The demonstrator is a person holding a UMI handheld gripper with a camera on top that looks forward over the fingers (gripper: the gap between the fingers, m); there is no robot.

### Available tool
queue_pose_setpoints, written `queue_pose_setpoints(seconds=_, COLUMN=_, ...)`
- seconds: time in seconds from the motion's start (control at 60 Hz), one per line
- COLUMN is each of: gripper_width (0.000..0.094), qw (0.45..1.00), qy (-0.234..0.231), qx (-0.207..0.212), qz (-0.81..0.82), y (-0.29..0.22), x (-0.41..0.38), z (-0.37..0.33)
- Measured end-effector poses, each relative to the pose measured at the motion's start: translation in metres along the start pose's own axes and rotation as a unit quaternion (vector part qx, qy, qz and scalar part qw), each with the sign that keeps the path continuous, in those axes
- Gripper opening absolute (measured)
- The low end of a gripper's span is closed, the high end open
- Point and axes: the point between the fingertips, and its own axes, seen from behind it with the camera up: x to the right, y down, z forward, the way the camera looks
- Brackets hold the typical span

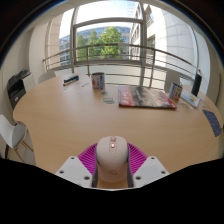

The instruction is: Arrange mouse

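Gripper fingers pinching a beige mouse, its long axis pointing forward over the wooden table.

The gripper is being held level above the wooden table, its two pink-padded fingers being pressed against the sides of a mouse, raised off the table.

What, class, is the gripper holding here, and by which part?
The gripper holds the mouse, its pink pads pressing on the mouse's two sides, above the wooden table.
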Motion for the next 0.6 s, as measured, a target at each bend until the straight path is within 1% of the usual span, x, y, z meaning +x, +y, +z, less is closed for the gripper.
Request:
queue_pose_setpoints(seconds=0.05, gripper_width=0.0398, qw=1.0, qy=-0.011, qx=0.006, qz=0.006, y=-0.01, x=-0.003, z=-0.006)
queue_pose_setpoints(seconds=0.1, gripper_width=0.0397, qw=0.999, qy=-0.028, qx=0.023, qz=0.005, y=-0.033, x=-0.007, z=-0.02)
queue_pose_setpoints(seconds=0.183, gripper_width=0.0397, qw=0.995, qy=-0.058, qx=0.076, qz=0.01, y=-0.088, x=-0.003, z=-0.054)
queue_pose_setpoints(seconds=0.3, gripper_width=0.0398, qw=0.982, qy=-0.095, qx=0.161, qz=0.02, y=-0.188, x=0.029, z=-0.116)
queue_pose_setpoints(seconds=0.4, gripper_width=0.0396, qw=0.967, qy=-0.114, qx=0.227, qz=0.032, y=-0.253, x=0.099, z=-0.159)
queue_pose_setpoints(seconds=0.467, gripper_width=0.0395, qw=0.958, qy=-0.118, qx=0.258, qz=0.038, y=-0.291, x=0.158, z=-0.178)
queue_pose_setpoints(seconds=0.533, gripper_width=0.0395, qw=0.956, qy=-0.107, qx=0.272, qz=0.034, y=-0.304, x=0.234, z=-0.181)
queue_pose_setpoints(seconds=0.583, gripper_width=0.0394, qw=0.955, qy=-0.089, qx=0.282, qz=0.03, y=-0.301, x=0.296, z=-0.182)
queue_pose_setpoints(seconds=0.6, gripper_width=0.0394, qw=0.957, qy=-0.08, qx=0.278, qz=0.028, y=-0.311, x=0.317, z=-0.174)
